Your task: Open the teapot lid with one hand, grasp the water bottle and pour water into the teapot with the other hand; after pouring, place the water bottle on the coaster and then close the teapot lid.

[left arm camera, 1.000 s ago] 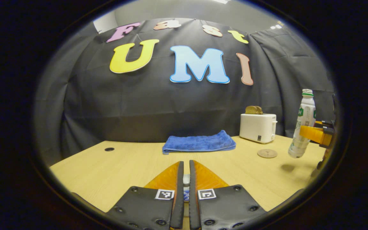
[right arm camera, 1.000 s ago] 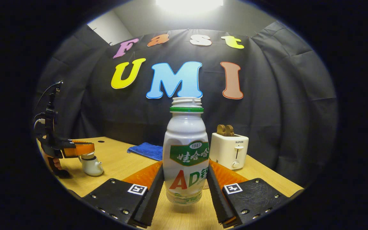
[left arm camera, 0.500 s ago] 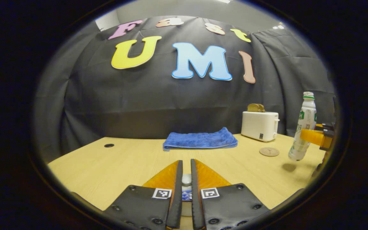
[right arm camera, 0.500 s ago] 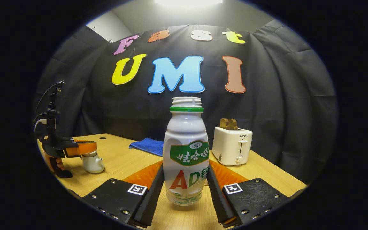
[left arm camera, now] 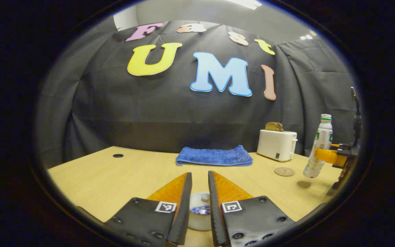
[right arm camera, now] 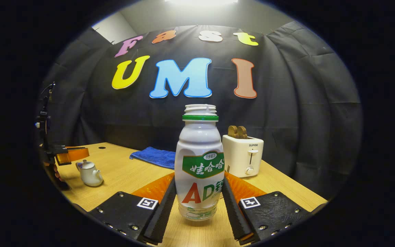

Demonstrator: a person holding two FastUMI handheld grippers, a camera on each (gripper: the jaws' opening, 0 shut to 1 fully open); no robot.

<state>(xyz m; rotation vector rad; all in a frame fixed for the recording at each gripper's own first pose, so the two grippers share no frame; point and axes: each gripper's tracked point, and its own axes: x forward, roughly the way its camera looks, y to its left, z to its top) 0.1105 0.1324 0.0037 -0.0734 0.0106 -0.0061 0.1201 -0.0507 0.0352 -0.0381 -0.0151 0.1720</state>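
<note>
The small white teapot [left arm camera: 200, 214] stands on the table with its lid [left arm camera: 202, 202] on it, just below the tips of my left gripper [left arm camera: 199, 173]. That gripper is open and its fingers touch neither lid nor knob. In the right gripper view the left gripper [right arm camera: 72, 154] hovers above and left of the teapot [right arm camera: 89, 173]. My right gripper [right arm camera: 198, 181] is shut on the white, uncapped water bottle [right arm camera: 200, 161], held upright a little above the table. In the left gripper view the bottle [left arm camera: 318, 145] hangs right of the round coaster [left arm camera: 284, 171].
A folded blue towel [left arm camera: 214, 156] lies at the back of the wooden table [left arm camera: 115, 178]. A white toaster [left arm camera: 276, 145] with toast in it stands at the back right, behind the coaster. A small cable hole [left arm camera: 117, 155] sits at the back left.
My left gripper has opened, let go of the lid knob and lifted away; the lid stays on the teapot. The right gripper still holds the bottle, shifted slightly.
</note>
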